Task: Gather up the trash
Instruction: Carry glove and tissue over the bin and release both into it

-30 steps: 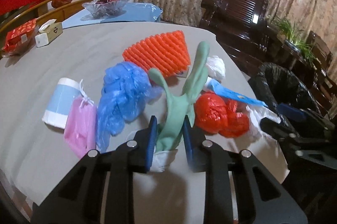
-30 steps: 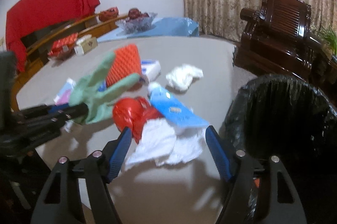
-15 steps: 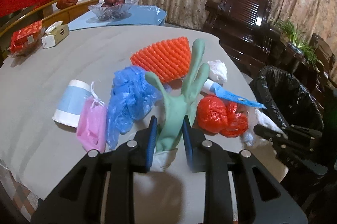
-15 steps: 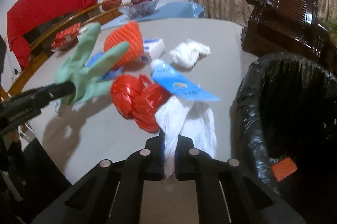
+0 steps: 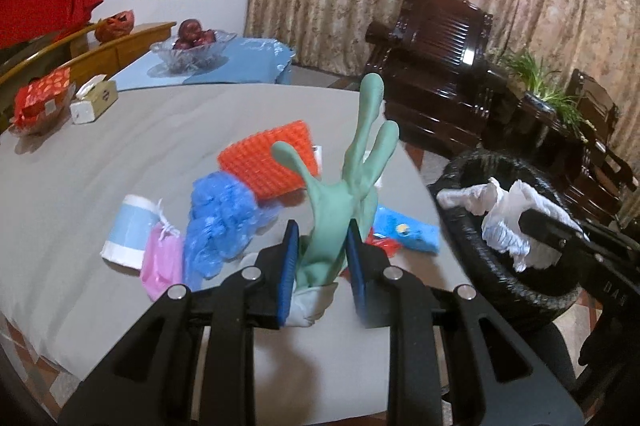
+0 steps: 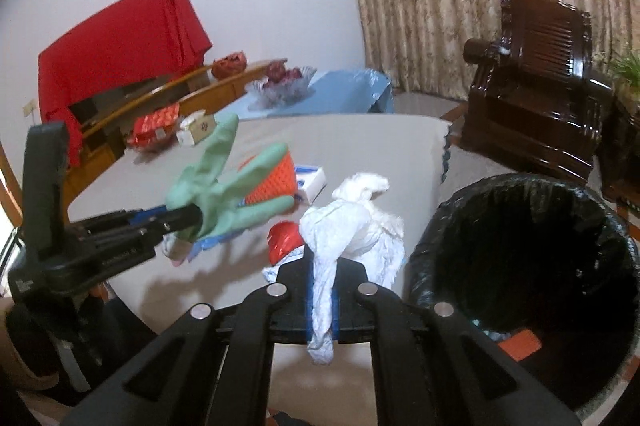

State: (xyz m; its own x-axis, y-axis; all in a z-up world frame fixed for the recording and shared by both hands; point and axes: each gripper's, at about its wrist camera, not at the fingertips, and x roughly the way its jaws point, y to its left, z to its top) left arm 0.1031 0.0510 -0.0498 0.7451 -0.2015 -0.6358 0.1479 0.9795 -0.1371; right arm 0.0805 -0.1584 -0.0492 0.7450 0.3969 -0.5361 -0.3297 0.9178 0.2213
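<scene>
My left gripper [image 5: 322, 254] is shut on a green rubber glove [image 5: 344, 181] and holds it up above the grey table [image 5: 120, 153]; the glove also shows in the right wrist view [image 6: 216, 193]. My right gripper [image 6: 322, 290] is shut on a crumpled white tissue [image 6: 352, 226], held beside the rim of the black-lined trash bin [image 6: 532, 266]. In the left wrist view the tissue [image 5: 508, 214] hangs over the bin [image 5: 472, 238]. On the table lie an orange foam net [image 5: 272, 157], a blue plastic bag [image 5: 220, 214], a pink bag [image 5: 162, 262], a red bag [image 6: 282, 240] and a blue wrapper [image 5: 404, 228].
A paper cup [image 5: 126, 230] lies at the table's left. A tissue box [image 5: 94, 99], a red packet [image 5: 40, 97] and a glass fruit bowl [image 5: 192, 51] stand at the back. A dark wooden armchair [image 6: 540, 81] stands behind the bin.
My right gripper closed on the white tissue, lifted it off the table and carried it to the bin. My left gripper raised the green glove and moved toward the bin.
</scene>
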